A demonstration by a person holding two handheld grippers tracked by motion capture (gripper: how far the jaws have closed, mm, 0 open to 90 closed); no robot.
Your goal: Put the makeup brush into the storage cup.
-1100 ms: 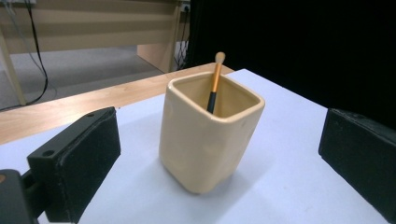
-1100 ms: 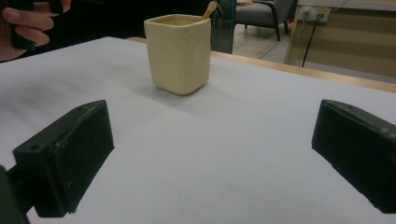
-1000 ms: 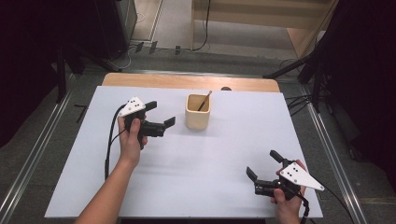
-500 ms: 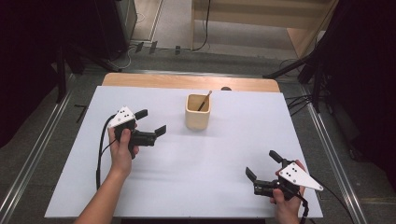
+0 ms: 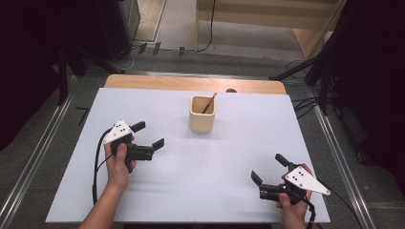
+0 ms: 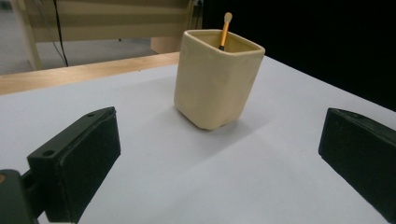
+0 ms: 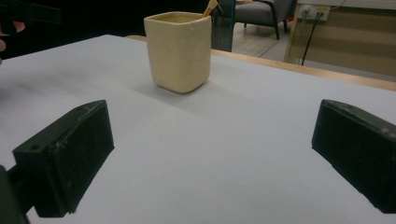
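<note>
We see a white-topped bench (image 5: pixel 191 191) with a cream square ceramic cup (image 5: pixel 202 114) standing upright toward its far middle, a thin wooden stick (image 5: pixel 208 102) leaning inside. Left gripper (image 5: pixel 145 136) sits near the cup, fingers wide, empty. Right gripper (image 5: pixel 267 168) is well apart at the near right corner, fingers wide, empty.

A white surface (image 5: pixel 200 191) with a wooden far edge (image 5: pixel 191 84) stands on grey floor (image 5: pixel 43 157). Metal rails (image 5: pixel 28 167) run along both sides. Pale wooden furniture (image 5: pixel 267 14) stands beyond, with darkness left and right.
</note>
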